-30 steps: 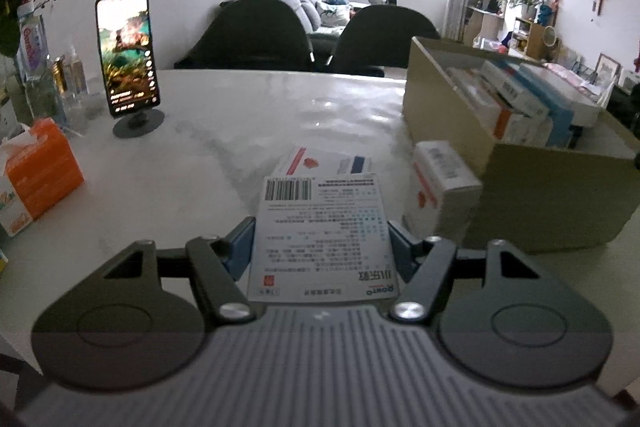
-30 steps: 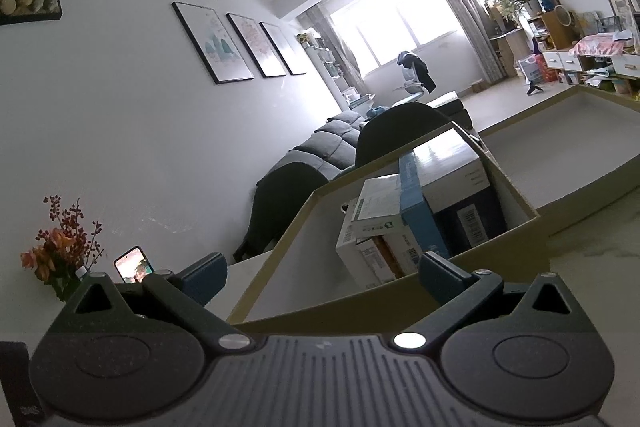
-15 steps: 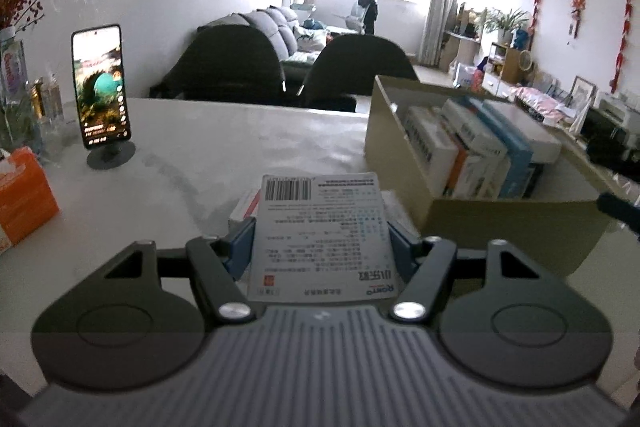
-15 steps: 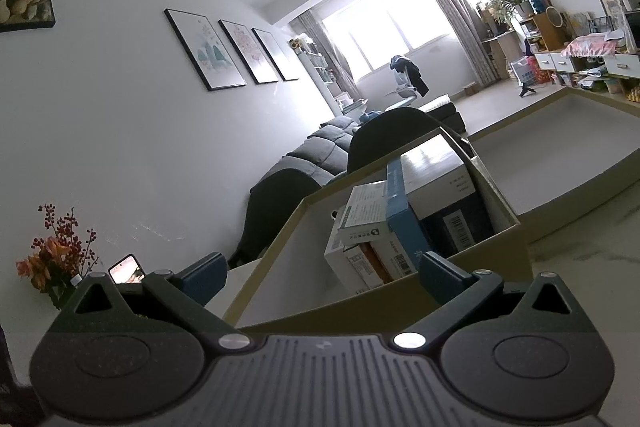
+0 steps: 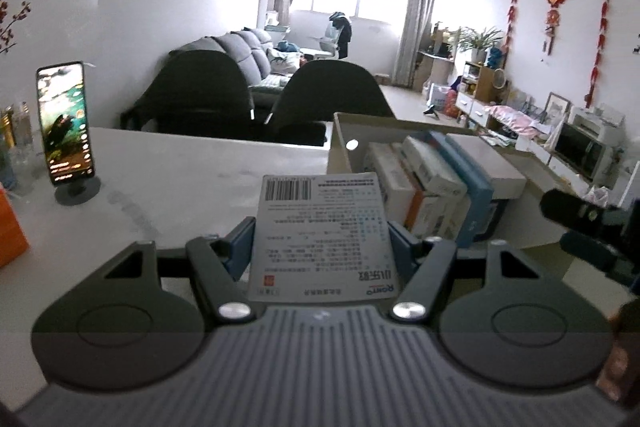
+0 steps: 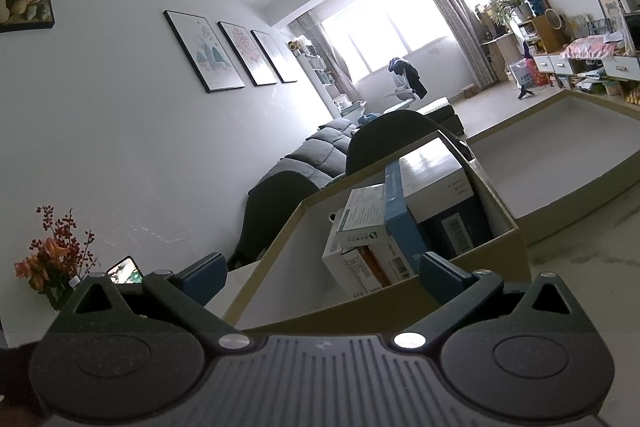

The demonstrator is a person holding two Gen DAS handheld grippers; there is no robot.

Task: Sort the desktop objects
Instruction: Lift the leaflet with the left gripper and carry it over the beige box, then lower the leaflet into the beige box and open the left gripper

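Note:
My left gripper (image 5: 322, 239) is shut on a flat white medicine box (image 5: 322, 235) with a barcode and small print, held above the white table just left of the cardboard box (image 5: 344, 151). That cardboard box holds several upright medicine boxes (image 5: 432, 183). My right gripper (image 6: 320, 277) is open and empty, hovering at the near rim of the same cardboard box (image 6: 400, 311); the packed boxes (image 6: 404, 227) stand in its far end. The right gripper also shows at the right edge of the left wrist view (image 5: 592, 231).
A phone on a stand (image 5: 64, 131) and an orange tissue pack (image 5: 10, 231) sit at the table's left. Flowers (image 6: 52, 259) stand by the wall. Two dark chairs (image 5: 320, 99) are behind the table. A second box lid (image 6: 560, 147) lies to the right.
My left gripper has risen with the medicine box and moved toward the cardboard box; the boxes left on the table have dropped out of view. The right gripper has barely shifted.

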